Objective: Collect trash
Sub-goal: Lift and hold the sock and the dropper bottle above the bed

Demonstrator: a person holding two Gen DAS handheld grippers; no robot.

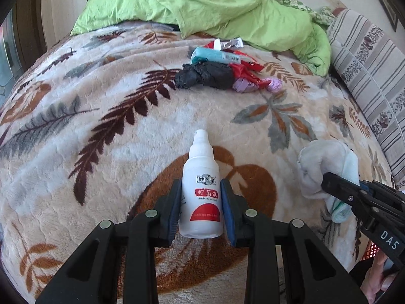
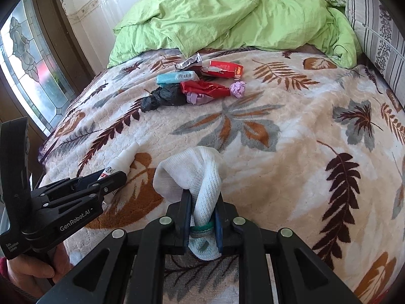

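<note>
White plastic bottle [image 1: 201, 190] pinched in the left tongs [image 1: 201, 197] and knitted sock [image 2: 200, 177] pinched in the right tongs [image 2: 201, 215], both lifted off the bed [image 1: 88, 152], apparently bound for the trash pile [image 1: 220, 68].

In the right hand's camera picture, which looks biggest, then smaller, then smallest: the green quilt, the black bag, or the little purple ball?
1. Green quilt, by far the largest.
2. Black bag.
3. Purple ball, smallest.
They lie about equally far away, so the order is trustworthy.
</note>
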